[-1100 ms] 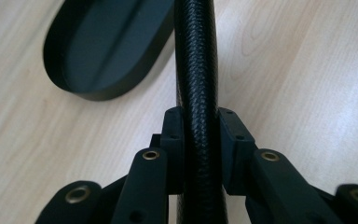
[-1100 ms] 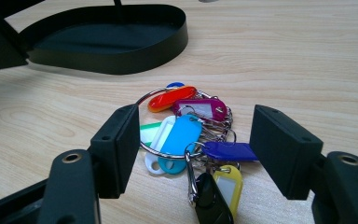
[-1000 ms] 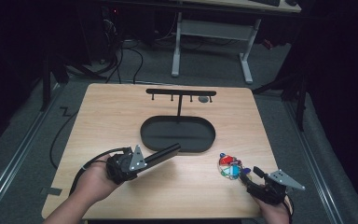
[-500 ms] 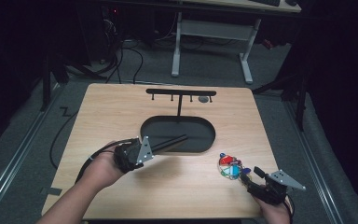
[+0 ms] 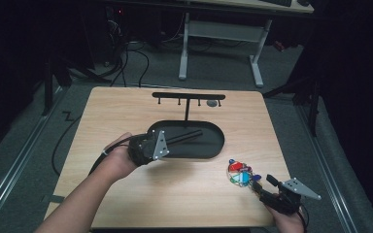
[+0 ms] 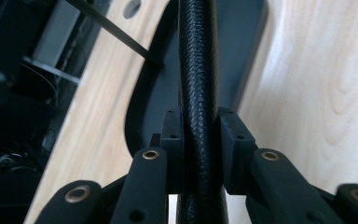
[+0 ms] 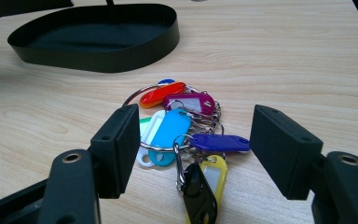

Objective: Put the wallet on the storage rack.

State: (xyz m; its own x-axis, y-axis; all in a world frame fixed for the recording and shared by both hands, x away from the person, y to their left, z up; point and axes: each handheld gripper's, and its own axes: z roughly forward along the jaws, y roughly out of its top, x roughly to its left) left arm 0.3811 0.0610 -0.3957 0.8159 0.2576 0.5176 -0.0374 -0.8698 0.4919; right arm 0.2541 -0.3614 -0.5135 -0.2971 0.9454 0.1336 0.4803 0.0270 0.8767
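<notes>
Gripping a black braided rod (image 6: 196, 93), the left gripper (image 5: 175, 142) sits left of centre in the high view, its jaws pinched against the rod's two sides as the left gripper view shows up close. The rod runs from the jaws up and to the right in the high view, its far end over the black oval tray (image 5: 213, 131) in the middle of the wooden table (image 5: 126, 111). In the left gripper view the rod rises straight up the centre of the frame, with the tray's dark floor behind it and pale wood grain to the right. Behind the tray, toward the top of the table, stands a black T-shaped hook rack (image 5: 188, 97) on a thin post. The right gripper (image 5: 264, 184) rests at the lower right of the high view, jaws spread and holding nothing. Just ahead of it lies a bunch of coloured key tags (image 7: 182, 135) on metal rings, flat on the table, near the tray's right end but apart from it. In the right gripper view the tags lie between and just beyond the two open jaws; whether the pads touch them I cannot tell.
</notes>
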